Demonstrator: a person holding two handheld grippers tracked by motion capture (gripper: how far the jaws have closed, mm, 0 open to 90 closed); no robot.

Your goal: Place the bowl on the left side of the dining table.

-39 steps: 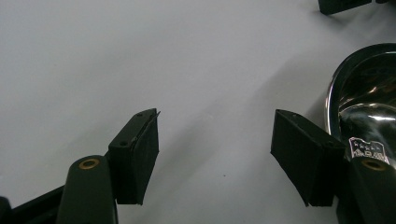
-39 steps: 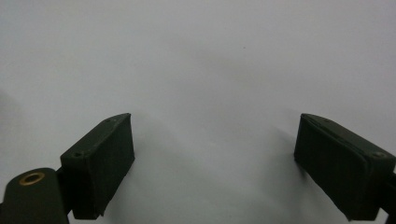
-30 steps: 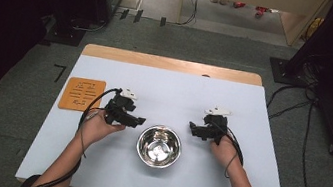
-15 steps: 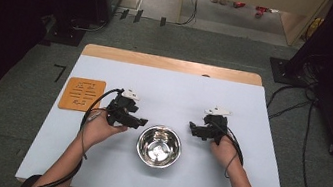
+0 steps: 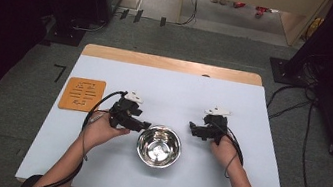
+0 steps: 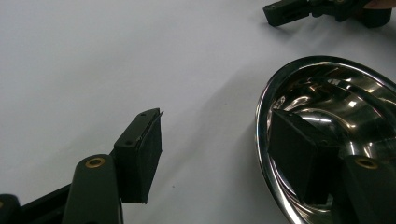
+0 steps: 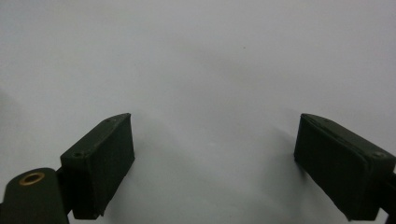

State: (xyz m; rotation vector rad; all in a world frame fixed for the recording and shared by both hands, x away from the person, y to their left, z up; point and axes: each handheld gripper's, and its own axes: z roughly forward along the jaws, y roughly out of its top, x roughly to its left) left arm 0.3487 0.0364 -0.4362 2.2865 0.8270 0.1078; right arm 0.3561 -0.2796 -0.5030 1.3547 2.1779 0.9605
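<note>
A shiny steel bowl (image 5: 158,146) stands empty on the white table (image 5: 180,90), near its front middle. My left gripper (image 5: 145,125) is at the bowl's left rim. In the left gripper view the left gripper (image 6: 217,154) is open and straddles the rim of the bowl (image 6: 336,93): one jaw is inside the bowl and the other is outside over the table, with a wide gap to the outer pad. My right gripper (image 5: 192,127) rests just right of the bowl, apart from it. In its own view the right gripper (image 7: 215,158) is open over bare table.
An orange square mat (image 5: 82,94) lies at the table's left side. A wooden strip (image 5: 171,64) runs along the far edge. Both forearms come in from the table's front edge. Cables (image 5: 299,104) lie on the floor at the right.
The left gripper has crept slightly toward the bowl's rim. The right gripper and the bowl have not moved.
</note>
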